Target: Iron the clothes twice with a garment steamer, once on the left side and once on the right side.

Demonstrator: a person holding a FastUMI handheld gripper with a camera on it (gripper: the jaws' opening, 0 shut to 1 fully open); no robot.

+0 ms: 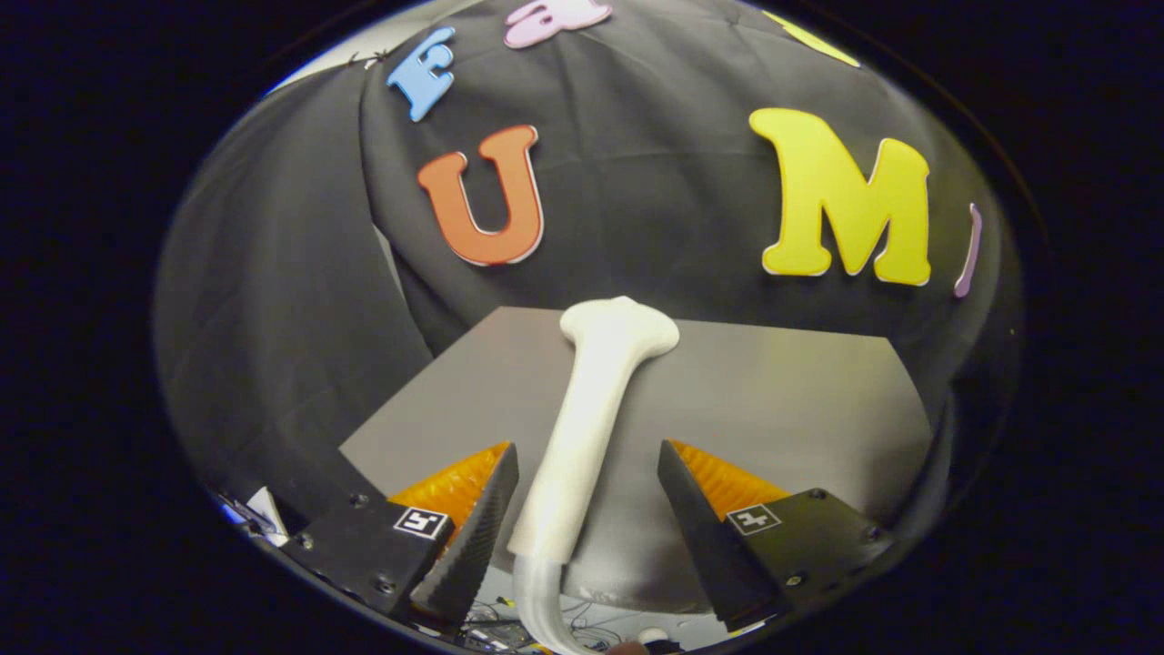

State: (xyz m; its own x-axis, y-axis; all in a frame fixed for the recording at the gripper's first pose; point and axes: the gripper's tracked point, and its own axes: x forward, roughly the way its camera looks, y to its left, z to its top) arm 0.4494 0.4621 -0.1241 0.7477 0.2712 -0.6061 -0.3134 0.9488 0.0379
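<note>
- Lower left of the frame: the left finger (473,537) stands just beside the steamer (591,409) handle, perhaps grazing its base; I cannot tell if it truly touches.
- Centre: the steamer is a pale wand lying on the grey tabletop (800,400), its handle running up between the fingers and its wide head beyond them, near the tabletop's far edge under the black cloth wall. A clear hose (541,609) trails from its near end, off the tabletop's near edge.
- Lower right: the right finger (696,518) stands clearly apart from the handle.
- The gripper (587,509) is thus wide open, straddling the handle and holding nothing.
- Step in hand, as I judge it: grasping the steamer. To do it well, centre the handle between the fingers, since it sits nearer the left one, and close low on the handle, clear of the hose, so the head does not swing.
- Pose: the gripper looks forward and slightly down along the tabletop, level, fingers side by side, lined up with the handle.
- No clothes are seen here.
</note>
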